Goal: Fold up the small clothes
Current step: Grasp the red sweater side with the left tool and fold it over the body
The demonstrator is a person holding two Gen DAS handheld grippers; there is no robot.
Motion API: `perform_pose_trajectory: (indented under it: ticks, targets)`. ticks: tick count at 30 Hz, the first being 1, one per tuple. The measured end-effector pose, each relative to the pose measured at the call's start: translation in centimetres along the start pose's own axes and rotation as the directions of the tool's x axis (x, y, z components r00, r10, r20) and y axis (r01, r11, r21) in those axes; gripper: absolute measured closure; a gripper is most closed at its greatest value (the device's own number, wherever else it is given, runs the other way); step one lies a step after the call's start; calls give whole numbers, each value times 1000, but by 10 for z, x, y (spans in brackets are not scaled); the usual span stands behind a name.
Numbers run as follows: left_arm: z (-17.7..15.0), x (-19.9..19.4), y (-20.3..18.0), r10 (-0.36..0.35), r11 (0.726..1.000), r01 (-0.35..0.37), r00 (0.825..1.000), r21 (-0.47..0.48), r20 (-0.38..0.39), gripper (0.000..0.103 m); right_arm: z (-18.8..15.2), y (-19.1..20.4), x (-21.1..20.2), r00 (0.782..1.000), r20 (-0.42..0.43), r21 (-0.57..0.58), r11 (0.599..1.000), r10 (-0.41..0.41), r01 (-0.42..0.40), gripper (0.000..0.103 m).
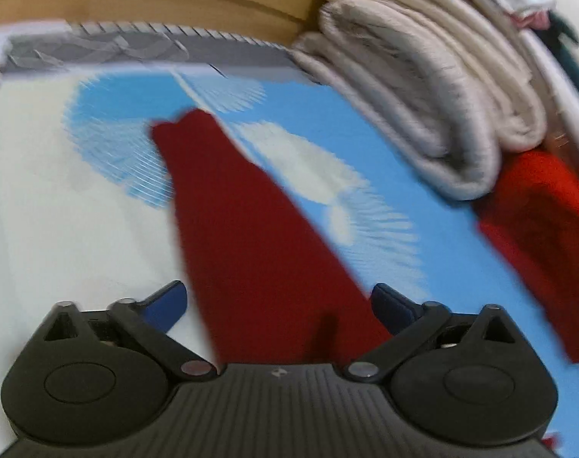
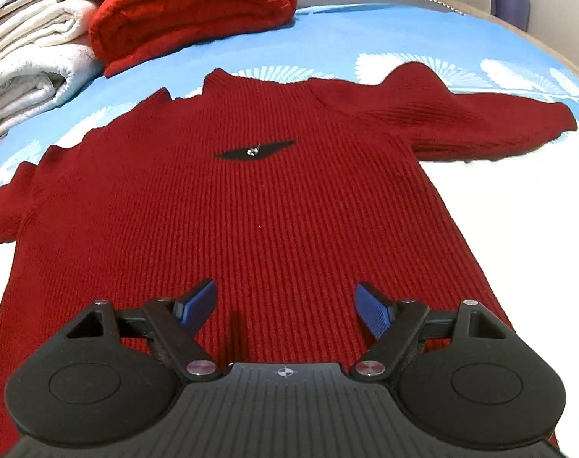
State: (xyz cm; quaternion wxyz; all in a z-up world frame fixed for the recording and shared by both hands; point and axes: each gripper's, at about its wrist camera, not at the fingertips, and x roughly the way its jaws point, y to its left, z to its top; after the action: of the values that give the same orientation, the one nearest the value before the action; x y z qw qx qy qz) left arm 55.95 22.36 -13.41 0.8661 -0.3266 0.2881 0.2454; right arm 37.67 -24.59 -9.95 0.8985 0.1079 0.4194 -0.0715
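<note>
Both tongs are spread wide and hold nothing: the right gripper (image 2: 285, 305) hangs over the lower body of the dark red sweater (image 2: 251, 210), its blue fingers (image 2: 198, 307) apart above the ribbed knit, and the left gripper (image 1: 278, 303) straddles what looks like a sleeve of the same garment running away ahead of it. The sweater lies flat and face up on the blue-and-white bedsheet (image 2: 366, 38), neck far from the right tongs, one sleeve stretched out ahead to their right. The likely trouble is a pinch that takes only the top layer of the thick knit, so the back drags and the fold goes crooked. Ahead and to the left of the right tongs, the folded red blanket (image 2: 190, 7) and the white quilt (image 2: 33, 72) lie close to the sweater, so a sleeve swung that way could snag on them. The left view is blurred, so aiming there is uncertain.
</note>
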Motion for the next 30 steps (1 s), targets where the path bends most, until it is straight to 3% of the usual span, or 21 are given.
perform_pose_trajectory:
  ticks: [1, 2, 4, 6, 9, 11, 12, 13, 15, 16, 17, 18, 19, 21, 22, 23, 25, 28, 30]
  targets:
    - [1, -2, -1, -3, 1000, 2, 1000, -20, -16, 74, 1, 2, -2, 1000, 3, 1, 1000, 13, -13, 22]
    - [3, -2, 0, 11, 999, -13, 999, -48, -48, 88, 1, 3, -4, 1000, 7, -1, 1000, 28, -28, 22]
    - [7, -8, 8, 2, 991, -8, 999, -131, -49, 89, 1, 6, -9, 999, 15, -16, 999, 42, -42, 22]
    - [13, -25, 3, 43, 993, -44, 999, -114, -8, 89, 2, 7, -14, 998, 32, -32, 998, 48, -47, 22]
    - [20, -65, -39, 23, 999, -26, 995, 24, 96, 89, 6, 0, -22, 997, 57, -18, 998, 54, -53, 22]
    - [9, -95, -97, -83, 981, 57, 988, 187, 131, 89, 9, -5, -26, 996, 73, 12, 998, 58, -59, 22]
    - [-6, -110, -130, -159, 947, 113, 978, 302, 133, 89, 10, -6, -27, 996, 74, 21, 998, 59, -61, 22]
    - [-29, -127, -162, -246, 888, 175, 962, 426, 117, 89, 10, -7, -28, 995, 76, 24, 998, 64, -66, 22]
    - [-95, -158, -215, -402, 716, 305, 915, 628, 14, 87, 9, -8, -30, 994, 79, 14, 997, 70, -72, 22]
    - [-131, -167, -231, -432, 641, 345, 900, 685, -49, 82, 9, -8, -31, 994, 83, 8, 998, 68, -69, 22]
    - [-171, -172, -244, -441, 555, 382, 889, 739, -128, 46, 9, -9, -32, 994, 87, 0, 998, 67, -67, 22]
    - [-210, -173, -253, -434, 452, 415, 876, 790, -212, 1, 9, -10, -32, 994, 88, 1, 998, 61, -61, 22]
    - [-247, -174, -256, -417, 359, 413, 873, 837, -253, 2, 8, -11, -33, 994, 87, -4, 998, 60, -60, 22]
    - [-306, -177, -246, -386, 202, 336, 890, 920, -241, 1, 8, -17, -35, 994, 87, -3, 998, 59, -59, 22]
    - [-324, -179, -237, -375, 148, 308, 897, 940, -235, 1, 8, -21, -36, 995, 88, 2, 999, 52, -52, 22]
    - [-334, -180, -227, -357, 119, 288, 905, 950, -229, 1, 9, -25, -39, 994, 93, 5, 999, 49, -50, 22]
    - [-338, -183, -208, -323, 100, 275, 918, 956, -230, 1, 11, -35, -43, 993, 110, 29, 999, 41, -45, 22]
    - [-320, -186, -175, -257, 138, 237, 946, 962, -197, 1, 15, -50, -48, 992, 118, 79, 995, 48, -58, 22]
    - [-305, -194, -154, -194, 187, 191, 969, 964, -154, 0, 17, -59, -49, 992, 118, 107, 992, 53, -65, 22]
